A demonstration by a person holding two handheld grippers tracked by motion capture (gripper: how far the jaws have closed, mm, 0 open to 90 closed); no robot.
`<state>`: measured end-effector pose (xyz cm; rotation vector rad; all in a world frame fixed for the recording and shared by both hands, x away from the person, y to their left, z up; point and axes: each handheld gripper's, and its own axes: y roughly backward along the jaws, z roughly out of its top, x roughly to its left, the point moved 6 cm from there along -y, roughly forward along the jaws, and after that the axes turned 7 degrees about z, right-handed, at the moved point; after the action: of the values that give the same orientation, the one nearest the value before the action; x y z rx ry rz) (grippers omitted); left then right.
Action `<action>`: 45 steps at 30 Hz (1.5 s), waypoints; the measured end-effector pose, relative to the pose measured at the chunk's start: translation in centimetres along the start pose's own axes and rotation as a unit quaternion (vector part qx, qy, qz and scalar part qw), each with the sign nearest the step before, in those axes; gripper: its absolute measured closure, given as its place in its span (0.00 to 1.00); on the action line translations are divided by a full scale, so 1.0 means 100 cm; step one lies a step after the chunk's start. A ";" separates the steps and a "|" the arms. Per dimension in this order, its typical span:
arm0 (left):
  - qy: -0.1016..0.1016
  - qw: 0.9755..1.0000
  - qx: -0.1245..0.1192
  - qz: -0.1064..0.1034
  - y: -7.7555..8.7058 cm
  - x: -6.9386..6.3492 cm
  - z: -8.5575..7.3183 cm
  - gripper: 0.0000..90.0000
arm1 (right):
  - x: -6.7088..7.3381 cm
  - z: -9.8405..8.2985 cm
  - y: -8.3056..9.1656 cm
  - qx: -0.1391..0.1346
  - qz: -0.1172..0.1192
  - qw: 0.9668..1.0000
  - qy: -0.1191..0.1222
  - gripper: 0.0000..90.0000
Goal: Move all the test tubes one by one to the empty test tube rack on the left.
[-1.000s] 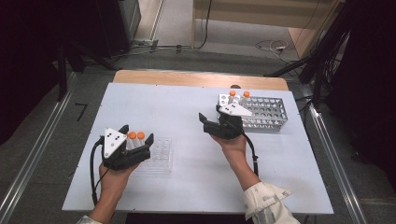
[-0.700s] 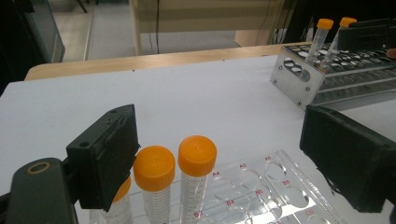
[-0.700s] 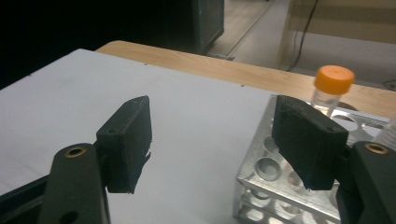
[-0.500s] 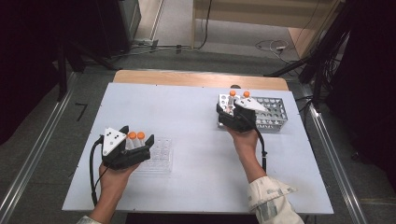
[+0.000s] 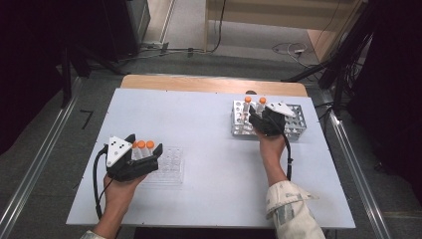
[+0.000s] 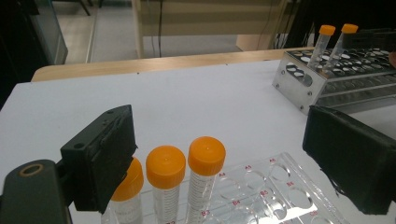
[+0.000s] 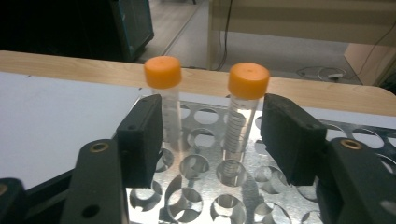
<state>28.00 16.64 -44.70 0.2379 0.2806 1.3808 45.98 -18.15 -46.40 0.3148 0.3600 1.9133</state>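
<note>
- The surface, a pale sheet over a wooden top, spreads wide, with dark floor and cables beyond its far edge.
- Far right sits the metal rack, rows of round holes, two orange-capped tubes standing in its far-left corner.
- Near left lies the clear tray, a flat well plate with printed labels, and three orange-capped tubes at its left end.
- The right hand-held gripper is in over the rack, jaws apart, and the right tube stands between them, the left tube just inside the left jaw. Nothing is clamped.
- The left hand-held gripper waits low over the tray, jaws wide apart, the tray tubes beside its left jaw and untouched.
- Risk, as I judge it: two tubes stand close in that gap, so a closing jaw may catch both, or shove the left one askew in its hole.
- Another: a grip high near the cap could tilt the tube and jam it against the rack's rim on lifting.
- On the left, a careless swing could knock the three tubes over.
</note>
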 end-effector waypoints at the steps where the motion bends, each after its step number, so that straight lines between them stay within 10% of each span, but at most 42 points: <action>1: 0.001 1.000 0.000 0.000 0.000 0.000 0.000 0.12 | -0.002 0.000 -0.001 0.000 -0.002 1.000 0.000 0.47; 32: 0.003 1.000 0.001 -0.005 -0.001 -0.001 -0.001 0.12 | -0.016 -0.012 -0.028 0.021 -0.032 0.999 0.007 0.79; 45: 0.001 1.000 -0.005 -0.001 -0.001 -0.005 0.001 0.12 | -0.014 0.010 -0.007 -0.023 -0.018 1.000 0.007 0.80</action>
<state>28.06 16.16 -44.64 0.2268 0.2753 1.3799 47.48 -19.13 -45.79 0.2628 0.3278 1.8865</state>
